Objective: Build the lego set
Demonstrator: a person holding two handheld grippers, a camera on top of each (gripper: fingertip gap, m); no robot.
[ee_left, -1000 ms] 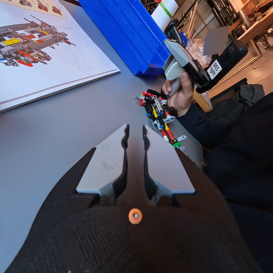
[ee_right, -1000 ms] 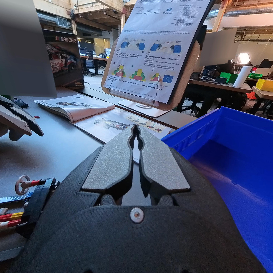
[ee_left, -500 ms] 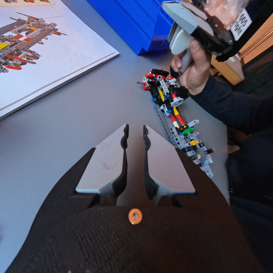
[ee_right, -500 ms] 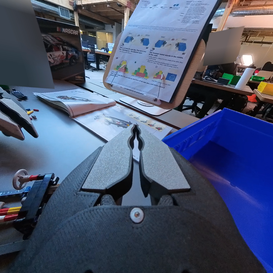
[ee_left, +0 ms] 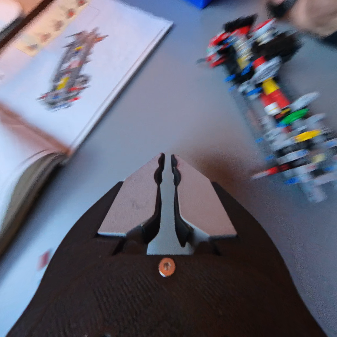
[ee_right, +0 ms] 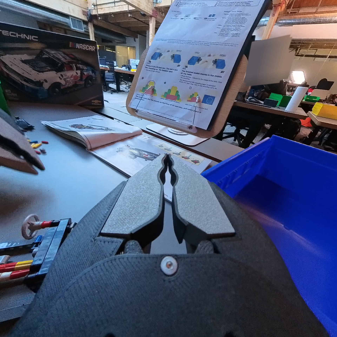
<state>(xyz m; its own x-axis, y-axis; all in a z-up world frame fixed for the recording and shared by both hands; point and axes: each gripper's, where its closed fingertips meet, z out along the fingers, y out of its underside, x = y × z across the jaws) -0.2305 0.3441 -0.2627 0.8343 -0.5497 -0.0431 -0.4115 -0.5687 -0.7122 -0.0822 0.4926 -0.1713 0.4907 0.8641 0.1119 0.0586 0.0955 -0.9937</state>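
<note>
So the left tool (ee_left: 167,155) hangs over bare grey table (ee_left: 164,113), its tips a narrow slit apart with nothing between them, just table showing through. That whole view is motion-blurred, so fine detail is a wash. Off to its right lies a long half-built brick car chassis (ee_left: 269,94), all grey beams with red, yellow, blue and a green bit, flat on the table and clear of the tips. To the left there's an open instruction booklet (ee_left: 102,60) showing a picture of the same sort of frame, and a hand (ee_left: 313,16) just peeks in at the top right corner past the far end of the chassis. The right tool (ee_right: 167,155) has its tips pressed together on nothing at all, held above the table edge right next to a big blue bin (ee_right: 284,191) on its right. Low on its left you can see the end of the chassis with a little steering wheel (ee_right: 30,226) sticking out. Further along, some loose small pieces (ee_right: 37,145) are scattered on the table near the left tool's fingers (ee_right: 20,155). Behind the booklet stands a wooden document stand (ee_right: 226,109) holding a printed sheet, and the set's box (ee_right: 49,67) is upright at the far left.
</note>
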